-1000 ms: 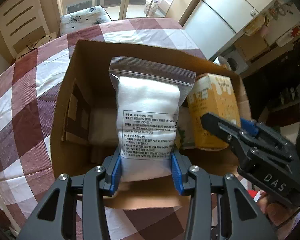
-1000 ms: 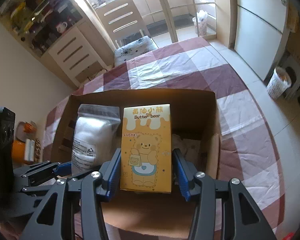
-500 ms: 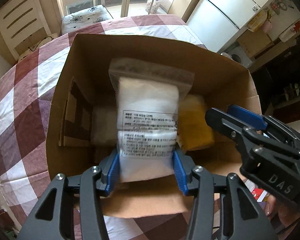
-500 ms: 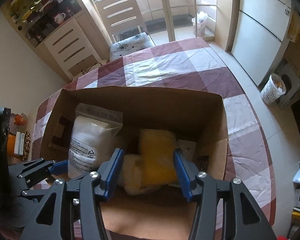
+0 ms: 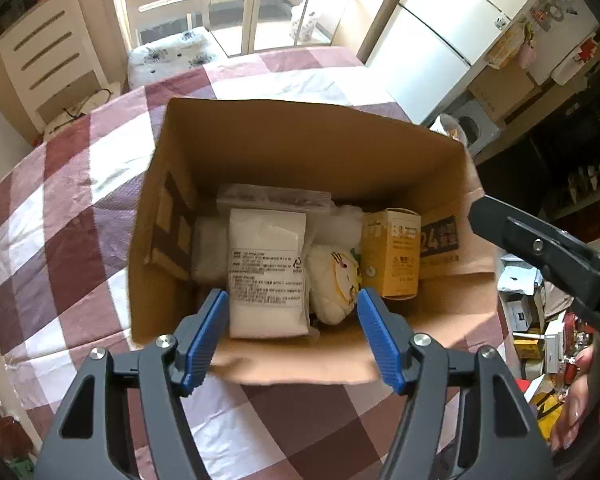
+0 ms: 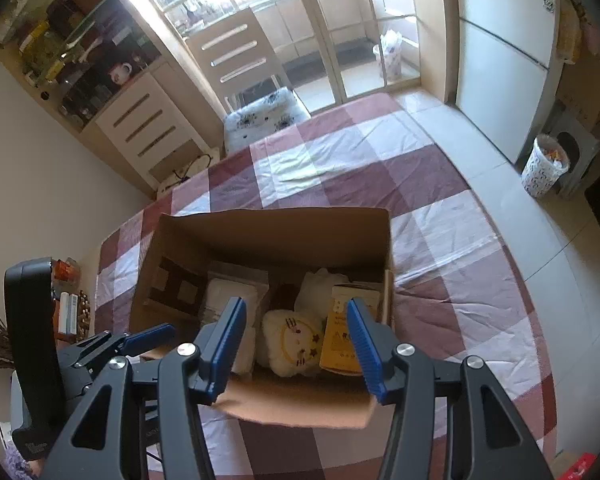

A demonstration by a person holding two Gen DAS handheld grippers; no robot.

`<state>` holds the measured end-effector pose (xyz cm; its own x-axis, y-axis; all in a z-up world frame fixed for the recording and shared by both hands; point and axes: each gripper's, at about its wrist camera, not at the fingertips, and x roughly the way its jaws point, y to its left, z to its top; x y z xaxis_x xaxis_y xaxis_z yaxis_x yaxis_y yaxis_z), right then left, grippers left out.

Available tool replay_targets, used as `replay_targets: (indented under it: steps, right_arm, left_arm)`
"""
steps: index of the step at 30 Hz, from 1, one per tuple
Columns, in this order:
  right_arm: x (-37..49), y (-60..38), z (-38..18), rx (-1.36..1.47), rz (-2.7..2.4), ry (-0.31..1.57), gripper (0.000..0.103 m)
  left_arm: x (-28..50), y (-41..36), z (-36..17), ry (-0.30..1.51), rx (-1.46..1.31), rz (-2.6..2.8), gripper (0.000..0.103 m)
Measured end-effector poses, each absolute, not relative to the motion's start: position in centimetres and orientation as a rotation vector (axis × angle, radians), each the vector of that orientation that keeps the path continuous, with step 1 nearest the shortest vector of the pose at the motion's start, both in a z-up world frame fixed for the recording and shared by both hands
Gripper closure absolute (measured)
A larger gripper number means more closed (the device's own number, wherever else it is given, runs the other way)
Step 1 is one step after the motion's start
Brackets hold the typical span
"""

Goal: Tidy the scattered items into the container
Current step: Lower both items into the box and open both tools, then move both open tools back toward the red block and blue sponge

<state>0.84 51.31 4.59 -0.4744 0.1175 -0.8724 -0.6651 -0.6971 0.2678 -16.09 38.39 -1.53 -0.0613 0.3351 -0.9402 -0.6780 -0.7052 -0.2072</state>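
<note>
Both grippers hang above the cardboard box (image 5: pixel 300 160), which sits on the checked tablecloth (image 5: pixel 60 220) with its top flaps open. The left gripper (image 5: pixel 292 320) has its blue pads spreading apart right now, and nothing is pinched between them: the white zip bag (image 5: pixel 266 276) lies down on the box floor, seen between the pads and clear of both. That bag sits at about seven o'clock inside the box, its printed label facing up and its zip strip toward twelve.

Just beside it, toward three o'clock, there's the cream plush toy (image 5: pixel 334 280) with a little stitched face, touching the bag's edge. Further to three o'clock stands the yellow carton (image 5: pixel 392 256), upright against the box's right wall. Behind the plush, toward twelve, is something white and soft, hard to make out in the shadow, possibly another plush or wadding.

Over to the right wrist view: the right gripper (image 6: pixel 296 344) is parted too, pads well clear, holding nothing. Between its pads you look straight down onto the plush toy (image 6: pixel 294 342), with the yellow carton (image 6: pixel 346 332) at its three o'clock side and the zip bag (image 6: pixel 236 300) at nine o'clock. The left gripper's blue-tipped finger pokes in at the eight o'clock corner of that view, beside the box's near-left edge (image 6: pixel 148 292).
</note>
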Motion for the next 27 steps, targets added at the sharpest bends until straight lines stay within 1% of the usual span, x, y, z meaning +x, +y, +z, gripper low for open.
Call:
replay_targets:
  steps: [8,12,27]
  right_arm:
    - [3.4,49.3,5.0,-1.248,2.177,0.837,0.048]
    - [4.7,47.8,4.8,-1.264,2.172,0.835,0.048]
    - [8.0,41.0,4.1,-1.356,2.179,0.772,0.048]
  left_arm:
    - [-13.1,36.1,0.6,0.361,-1.479,1.868,0.033]
    - [-11.5,34.6,1.1,0.352,-1.467,1.868,0.028]
    - [-5.7,27.6,1.1,0.319,-1.493,1.895,0.028]
